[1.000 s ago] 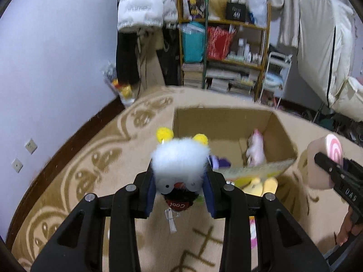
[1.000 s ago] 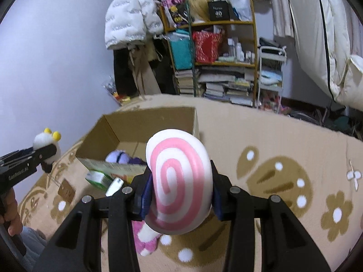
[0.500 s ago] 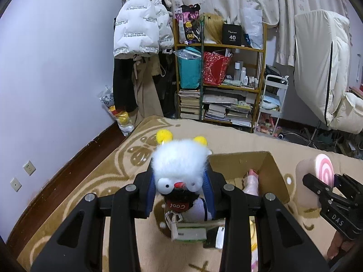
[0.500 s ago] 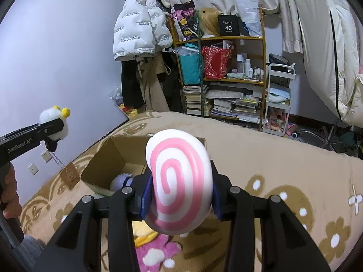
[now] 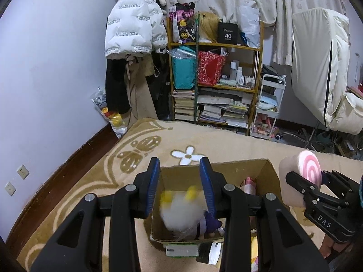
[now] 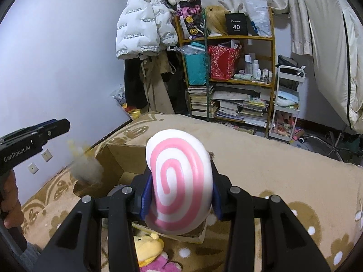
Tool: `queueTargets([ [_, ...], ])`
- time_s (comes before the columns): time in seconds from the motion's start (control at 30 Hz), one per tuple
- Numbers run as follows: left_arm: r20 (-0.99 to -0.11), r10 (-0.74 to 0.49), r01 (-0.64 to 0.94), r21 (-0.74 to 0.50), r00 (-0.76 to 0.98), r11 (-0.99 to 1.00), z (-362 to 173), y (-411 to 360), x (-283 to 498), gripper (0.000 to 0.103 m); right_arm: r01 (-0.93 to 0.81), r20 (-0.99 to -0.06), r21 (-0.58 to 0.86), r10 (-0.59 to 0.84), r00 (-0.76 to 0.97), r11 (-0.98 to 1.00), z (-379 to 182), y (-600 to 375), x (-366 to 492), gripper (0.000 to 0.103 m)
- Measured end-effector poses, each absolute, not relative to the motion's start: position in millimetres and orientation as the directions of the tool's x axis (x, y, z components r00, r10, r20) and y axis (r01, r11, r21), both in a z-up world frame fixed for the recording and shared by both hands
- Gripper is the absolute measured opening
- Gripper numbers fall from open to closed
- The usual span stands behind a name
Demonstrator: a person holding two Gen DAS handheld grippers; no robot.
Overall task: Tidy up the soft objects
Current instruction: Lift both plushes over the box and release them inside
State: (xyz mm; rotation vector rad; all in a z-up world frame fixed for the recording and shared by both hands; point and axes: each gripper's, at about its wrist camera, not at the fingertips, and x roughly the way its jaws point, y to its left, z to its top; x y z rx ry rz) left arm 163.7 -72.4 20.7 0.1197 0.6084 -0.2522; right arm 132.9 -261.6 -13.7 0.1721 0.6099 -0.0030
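My left gripper (image 5: 179, 174) is open above a cardboard box (image 5: 267, 172). A white fluffy plush with yellow ears (image 5: 179, 213) is blurred below the jaws, falling into the box; it also shows in the right wrist view (image 6: 86, 165) beside the box (image 6: 115, 156). A purple plush (image 5: 211, 224) and a pink toy (image 5: 249, 184) lie inside. My right gripper (image 6: 181, 190) is shut on a pink-and-white swirl cushion (image 6: 179, 188), held at the box's right side; it also shows in the left wrist view (image 5: 301, 179).
The box stands on a tan patterned carpet (image 6: 283, 163). A yellow plush (image 6: 147, 247) and a pink plush (image 6: 161, 265) lie on the carpet in front of the box. A cluttered bookshelf (image 5: 215, 86), hanging coats (image 5: 133, 45) and a white trolley (image 5: 270, 108) stand behind.
My left gripper opened and let go of the white plush, which drops into the box. The right gripper moved closer over the box with the swirl cushion.
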Motion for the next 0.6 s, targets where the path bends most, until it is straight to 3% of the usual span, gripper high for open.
queueTargets([
  [0.6,-0.756,-0.113,0.257,0.076,0.645,0.963,-43.6,-73.1,173.9,0.036,-0.033,-0.607,0.212,0.159,0.779,0.977,-44.4,-249.9,146.0,0.055],
])
